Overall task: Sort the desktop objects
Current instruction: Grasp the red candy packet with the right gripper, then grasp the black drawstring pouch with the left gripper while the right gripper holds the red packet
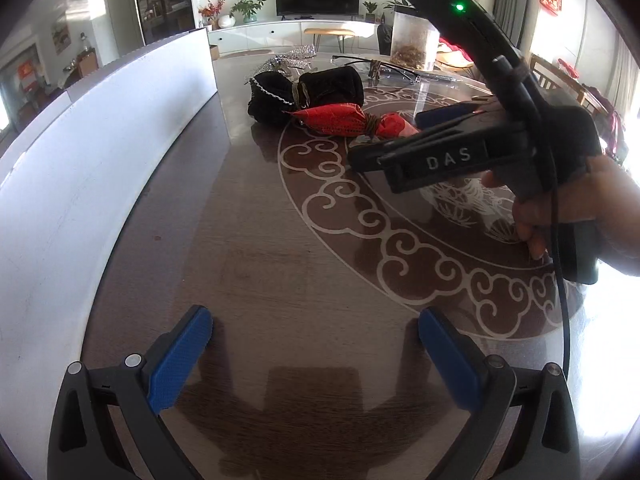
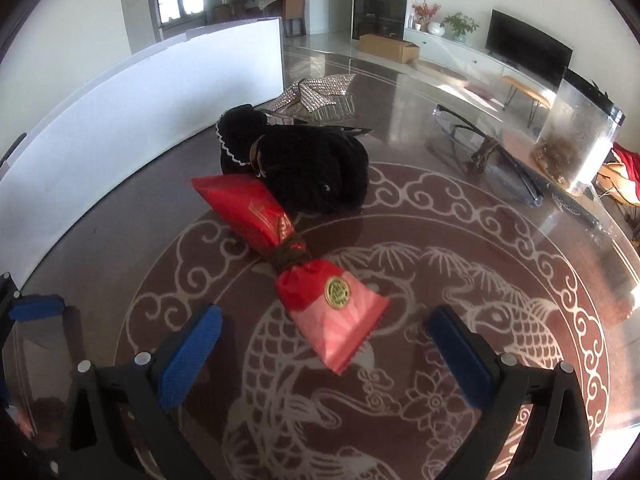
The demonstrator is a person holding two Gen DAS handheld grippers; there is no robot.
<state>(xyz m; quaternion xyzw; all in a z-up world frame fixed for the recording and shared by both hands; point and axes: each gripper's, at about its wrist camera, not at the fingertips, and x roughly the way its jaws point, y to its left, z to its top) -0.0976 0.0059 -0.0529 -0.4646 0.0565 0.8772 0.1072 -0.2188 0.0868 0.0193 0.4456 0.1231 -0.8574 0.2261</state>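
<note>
Two blue-padded fingers of the left gripper (image 1: 314, 356) stand wide apart with nothing between them, low over a bare stretch of the dark patterned table (image 1: 248, 264), beside a long white box (image 1: 100, 152). Further off in the left wrist view lie a black velvet pouch (image 1: 308, 94) and a red gift pouch (image 1: 340, 120), with the hand (image 1: 576, 216) holding the right gripper near them. In the right wrist view, the right gripper (image 2: 326, 354) is also spread wide and empty, and the red gift pouch (image 2: 296, 256) lies just ahead, its pink end between the fingers and its far end touching the black velvet pouch (image 2: 304, 168). It looks light, soft and crinkly, likely slippery; the cord-tied waist seems the firmest place to pinch. Glasses (image 2: 492, 156) and a clear jar (image 2: 580, 140) sit well apart.
</note>
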